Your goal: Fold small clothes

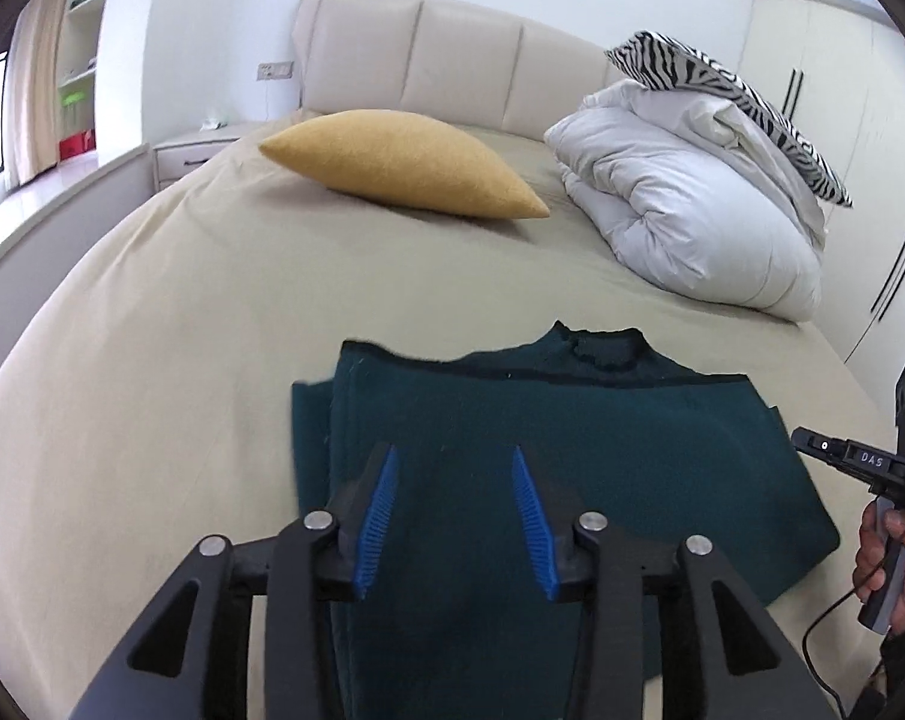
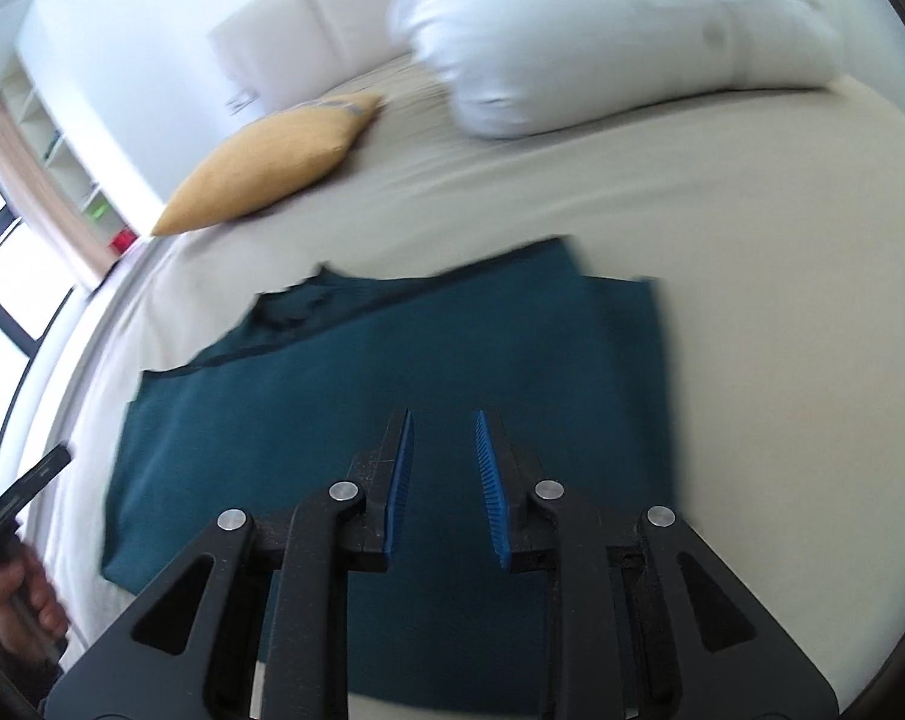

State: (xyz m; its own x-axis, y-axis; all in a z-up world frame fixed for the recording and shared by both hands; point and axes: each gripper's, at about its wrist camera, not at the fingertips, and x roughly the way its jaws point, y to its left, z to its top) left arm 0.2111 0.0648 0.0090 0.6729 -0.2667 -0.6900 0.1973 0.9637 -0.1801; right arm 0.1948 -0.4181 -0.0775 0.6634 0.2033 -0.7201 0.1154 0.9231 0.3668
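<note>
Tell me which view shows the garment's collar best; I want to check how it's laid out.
The left wrist view. The dark green garment lies flat on the bed, and its collar is sharp at the far edge. The right wrist view shows the collar too, but motion-blurred and tilted, toward the left.

— How is the left gripper (image 1: 455,459) set?
— Jaws spread apart, blue pads (image 1: 380,510) facing inward, nothing between them.
— And the right gripper (image 2: 444,420)?
— Parted too, gripping nothing; the right hand (image 1: 899,564) wraps its handle.
</note>
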